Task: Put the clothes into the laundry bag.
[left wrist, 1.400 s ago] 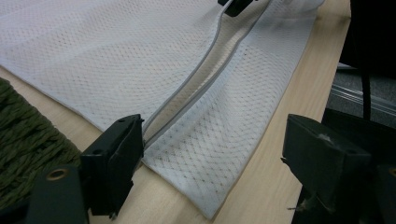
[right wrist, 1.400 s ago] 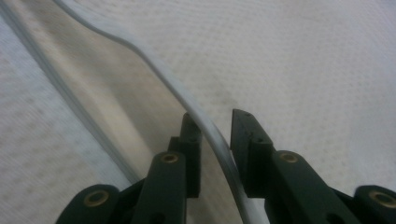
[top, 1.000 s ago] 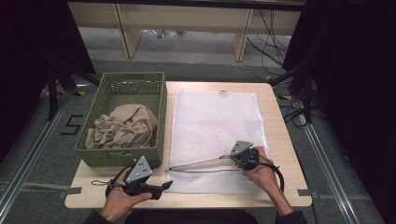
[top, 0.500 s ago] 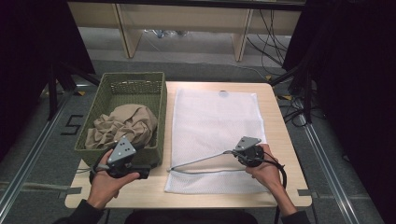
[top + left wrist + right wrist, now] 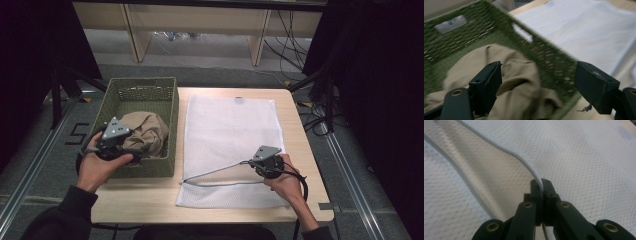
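Note:
A white mesh bag [image 5: 230, 125] lies flat on the right half of the wooden table [image 5: 145, 200]. My right gripper [image 5: 251, 163] is shut on the upper hem of its near opening [image 5: 506, 152] and holds that hem a little off the lower layer, so the mouth gapes. In the right gripper view the jaws [image 5: 541, 182] pinch the grey-edged hem between them. A crumpled beige cloth [image 5: 150, 131] sits in a green woven basket [image 5: 142, 85] on the left. My left gripper [image 5: 131, 150] hovers over the basket's near end. Its jaws stand open above the cloth [image 5: 511, 82], with nothing between them.
The basket's right wall [image 5: 549, 62] runs close beside the bag's left edge. Bare table [image 5: 300, 150] shows along the front and right of the bag. Beyond the table are a shelf frame [image 5: 260, 45] and cables on the floor [image 5: 320, 120].
My left hand has gone from the table's front edge leftward and up, to over the basket and the beige cloth. The right gripper has stayed on the bag's hem.

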`<state>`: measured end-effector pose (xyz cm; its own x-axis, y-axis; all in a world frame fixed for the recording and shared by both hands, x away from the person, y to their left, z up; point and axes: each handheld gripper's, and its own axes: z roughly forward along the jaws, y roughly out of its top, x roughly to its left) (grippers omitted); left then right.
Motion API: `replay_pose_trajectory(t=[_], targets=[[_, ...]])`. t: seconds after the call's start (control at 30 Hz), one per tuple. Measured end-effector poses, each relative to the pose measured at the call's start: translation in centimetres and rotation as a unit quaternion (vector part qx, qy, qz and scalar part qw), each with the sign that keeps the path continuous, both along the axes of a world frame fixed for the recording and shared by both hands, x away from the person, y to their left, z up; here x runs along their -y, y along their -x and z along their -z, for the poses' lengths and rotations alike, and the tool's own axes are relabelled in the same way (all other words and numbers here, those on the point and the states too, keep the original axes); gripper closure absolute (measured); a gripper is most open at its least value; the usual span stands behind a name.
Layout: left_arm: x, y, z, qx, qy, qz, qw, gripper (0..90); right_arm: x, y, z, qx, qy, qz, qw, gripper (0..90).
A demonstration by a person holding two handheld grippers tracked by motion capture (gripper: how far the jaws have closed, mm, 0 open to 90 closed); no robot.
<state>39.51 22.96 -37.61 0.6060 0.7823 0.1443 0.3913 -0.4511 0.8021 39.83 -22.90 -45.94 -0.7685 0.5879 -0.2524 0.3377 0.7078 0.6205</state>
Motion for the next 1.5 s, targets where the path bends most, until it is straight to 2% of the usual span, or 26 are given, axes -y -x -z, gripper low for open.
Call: replay_pose_trajectory(t=[0.07, 0.13, 0.17, 0.2, 0.23, 0.33, 0.5, 0.53, 0.63, 0.77, 0.8, 0.87, 0.9, 0.97, 1.0, 1.03, 1.07, 1.1, 1.17, 1.2, 1.33, 1.37, 1.4, 1.43, 1.47, 1.5], targets=[[-1.1, -1.5, 0.0, -0.018, -0.016, -0.013, 0.9996, 20.3, -0.1, 0.0, -0.1, 0.006, 0.000, 0.002, 1.0000, 89.8], [-1.9, -2.9, 0.5, -0.042, -0.003, -0.030, 0.9987, 19.3, 0.0, -0.1, -0.3, 0.004, 0.000, -0.002, 1.0000, 89.9], [-2.0, -3.6, 0.9, -0.044, 0.017, -0.047, 0.9977, 19.3, 0.0, -0.1, -0.3, 0.004, 0.000, -0.002, 1.0000, 89.9], [-2.6, -4.2, 1.0, -0.057, -0.001, -0.042, 0.9975, 19.0, 0.0, -0.1, -0.3, 0.005, 0.000, -0.003, 1.0000, 89.9], [-2.5, -4.7, 1.4, -0.067, 0.021, -0.059, 0.9958, 19.0, 0.0, -0.1, -0.3, 0.005, 0.000, -0.003, 1.0000, 89.9], [-2.9, -6.1, 2.0, -0.107, 0.035, -0.051, 0.9923, 17.3, -0.1, 0.0, -0.3, 0.002, -0.001, 0.002, 1.0000, 89.8], [-1.5, -6.8, 2.7, -0.116, 0.031, -0.042, 0.9919, 17.6, 0.0, -0.2, -1.0, 0.007, 0.000, -0.004, 1.0000, 89.9], [-1.1, -6.7, 2.6, -0.130, 0.023, -0.037, 0.9906, 17.6, 0.1, -0.2, -1.3, 0.010, 0.003, -0.003, 0.9999, 89.9], [-0.2, -6.5, 2.6, -0.138, 0.024, -0.017, 0.9900, 17.6, 0.1, -0.5, -2.2, 0.012, -0.001, -0.001, 0.9999, 89.9], [1.0, -6.2, 2.6, -0.143, -0.002, 0.018, 0.9896, 17.7, 0.1, -0.6, -2.4, 0.009, -0.003, -0.001, 1.0000, 89.9], [1.2, -6.2, 2.7, -0.140, -0.005, 0.020, 0.9899, 17.9, 0.0, -0.6, -2.4, 0.010, -0.004, 0.000, 0.9999, 89.9], [1.7, -6.5, 3.0, -0.154, -0.033, 0.014, 0.9875, 18.7, 0.0, -0.6, -2.4, 0.011, -0.003, -0.001, 0.9999, 89.9], [1.9, -6.8, 3.4, -0.137, -0.033, 0.003, 0.9900, 19.3, 0.0, -0.6, -2.5, 0.010, -0.002, -0.002, 0.9999, 89.9], [2.0, -7.5, 3.7, -0.133, -0.061, 0.006, 0.9893, 19.8, -0.1, -0.7, -2.5, 0.012, -0.003, -0.004, 0.9999, 89.9], [2.2, -7.6, 4.1, -0.141, -0.048, -0.009, 0.9888, 19.9, -0.1, -0.7, -2.6, 0.010, -0.003, -0.006, 0.9999, 89.9], [1.9, -8.1, 4.0, -0.155, -0.082, 0.006, 0.9846, 19.9, -0.1, -0.7, -2.6, 0.010, -0.003, -0.006, 0.9999, 89.9], [2.0, -8.3, 4.3, -0.171, -0.076, -0.001, 0.9823, 19.8, -0.1, -0.7, -2.6, 0.011, -0.003, -0.005, 0.9999, 89.9], [2.2, -8.4, 4.4, -0.201, -0.081, -0.012, 0.9763, 18.7, -0.2, -0.7, -2.6, 0.008, -0.003, -0.004, 1.0000, 89.9], [2.6, -8.6, 4.6, -0.209, -0.104, -0.010, 0.9723, 17.3, -0.2, -0.7, -2.5, 0.006, -0.003, -0.006, 1.0000, 89.9], [2.9, -8.6, 4.7, -0.207, -0.106, -0.011, 0.9724, 17.3, -0.2, -0.8, -2.5, 0.005, -0.002, -0.006, 1.0000, 89.9], [3.4, -9.5, 4.9, -0.212, -0.146, 0.005, 0.9661, 21.3, -0.3, -0.8, -2.4, 0.005, -0.003, -0.003, 1.0000, 89.9], [3.4, -9.9, 5.1, -0.218, -0.168, 0.013, 0.9613, 21.3, -0.3, -0.8, -2.4, 0.006, -0.003, -0.004, 1.0000, 89.9], [3.4, -10.3, 5.5, -0.225, -0.171, 0.014, 0.9590, 22.9, -0.4, -0.8, -2.4, 0.003, -0.005, -0.003, 1.0000, 89.9], [3.2, -10.6, 5.8, -0.233, -0.171, 0.021, 0.9571, 31.4, -0.4, -0.8, -2.4, 0.004, -0.005, -0.005, 1.0000, 89.9], [3.1, -10.9, 6.1, -0.237, -0.168, 0.024, 0.9565, 49.3, -0.4, -0.8, -2.4, 0.004, -0.006, -0.004, 1.0000, 89.8], [3.0, -11.3, 6.2, -0.228, -0.173, 0.027, 0.9579, 57.0, -0.3, -0.8, -2.4, 0.005, -0.006, -0.004, 1.0000, 89.9]])
